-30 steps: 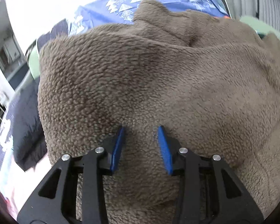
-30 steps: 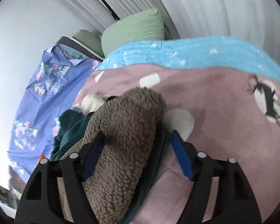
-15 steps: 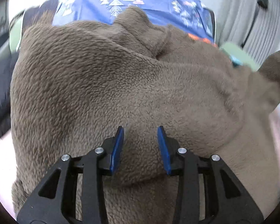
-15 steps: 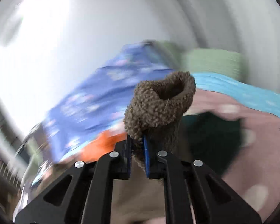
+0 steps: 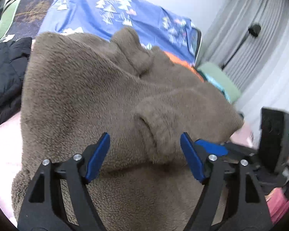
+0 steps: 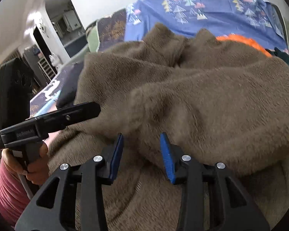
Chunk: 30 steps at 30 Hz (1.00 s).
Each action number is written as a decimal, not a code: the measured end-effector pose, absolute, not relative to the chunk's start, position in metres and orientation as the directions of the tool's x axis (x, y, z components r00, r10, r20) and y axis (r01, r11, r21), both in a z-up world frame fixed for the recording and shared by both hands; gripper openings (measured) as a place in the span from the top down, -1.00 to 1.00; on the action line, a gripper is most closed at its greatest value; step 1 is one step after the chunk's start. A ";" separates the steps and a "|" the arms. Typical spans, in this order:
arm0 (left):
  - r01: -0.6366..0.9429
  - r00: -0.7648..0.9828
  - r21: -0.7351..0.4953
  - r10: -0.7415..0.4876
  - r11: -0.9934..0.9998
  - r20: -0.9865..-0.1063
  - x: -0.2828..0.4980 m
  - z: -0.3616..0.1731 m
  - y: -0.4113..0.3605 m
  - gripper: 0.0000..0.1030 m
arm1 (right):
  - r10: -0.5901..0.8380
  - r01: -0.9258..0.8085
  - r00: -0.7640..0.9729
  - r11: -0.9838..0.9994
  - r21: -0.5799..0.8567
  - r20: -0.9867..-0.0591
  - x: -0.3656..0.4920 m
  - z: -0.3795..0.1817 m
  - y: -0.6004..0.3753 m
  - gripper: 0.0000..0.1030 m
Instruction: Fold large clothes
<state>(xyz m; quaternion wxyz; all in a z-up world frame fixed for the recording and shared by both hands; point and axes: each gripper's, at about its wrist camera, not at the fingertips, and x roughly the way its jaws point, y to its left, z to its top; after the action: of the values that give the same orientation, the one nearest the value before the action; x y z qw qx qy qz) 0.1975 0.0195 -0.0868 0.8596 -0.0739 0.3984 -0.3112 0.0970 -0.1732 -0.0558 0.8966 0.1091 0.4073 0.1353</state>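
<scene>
now both grippers — left [image 5: 144,154], right [image 6: 141,155] — gape empty, just opened, over the brown fleece [image 5: 106,96].

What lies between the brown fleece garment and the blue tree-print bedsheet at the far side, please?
An orange cloth peeks out there, between the brown fleece garment and the blue tree-print sheet. Both wrist views show it, the right one most clearly.

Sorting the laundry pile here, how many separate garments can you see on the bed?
3, perhaps more underneath. The brown fleece is spread in front, a black puffy jacket lies at its left edge, and an orange item peeks out behind it.
</scene>
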 end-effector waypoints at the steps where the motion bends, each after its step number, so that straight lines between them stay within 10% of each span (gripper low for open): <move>1: 0.480 0.479 -0.367 -0.589 0.797 -0.651 0.198 -0.090 0.015 -0.53 | 0.317 -0.138 0.643 0.943 0.302 -0.697 0.091 -0.052 -0.179 0.12; 6: 0.505 0.345 -0.432 -0.634 0.747 -0.692 0.227 -0.107 -0.037 -0.51 | 0.220 -0.045 0.699 0.963 0.265 -0.680 0.068 -0.043 -0.214 -0.02; 8: 0.503 0.377 -0.359 -0.573 0.786 -0.728 0.233 -0.108 -0.057 0.50 | 0.176 -0.004 0.715 0.969 0.248 -0.677 0.062 -0.039 -0.227 -0.02; 10: 0.513 0.412 -0.367 -0.597 0.776 -0.688 0.234 -0.086 -0.060 0.76 | 0.148 0.025 0.729 0.970 0.241 -0.669 0.060 -0.036 -0.238 -0.02; 15: 0.563 0.631 -0.278 -0.622 0.778 -0.463 0.208 0.023 -0.004 0.74 | 0.093 0.066 0.744 0.975 0.212 -0.661 0.052 -0.035 -0.261 -0.15; 23: 0.265 0.719 0.052 -0.161 0.963 -0.676 0.247 -0.060 0.046 0.47 | 0.089 0.131 0.608 0.969 0.210 -0.789 0.058 -0.064 -0.257 -0.27; 30: 0.321 0.733 -0.153 -0.347 0.935 -0.584 0.214 -0.040 0.052 0.47 | 0.057 0.049 0.745 0.989 0.140 -0.664 0.085 -0.028 -0.233 -0.26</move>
<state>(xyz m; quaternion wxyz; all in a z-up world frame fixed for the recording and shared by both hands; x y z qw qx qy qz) 0.2145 0.0522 -0.0396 0.9308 -0.0207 0.3179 -0.1794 0.0854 -0.2334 -0.0277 0.9312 0.0745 0.3568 0.0020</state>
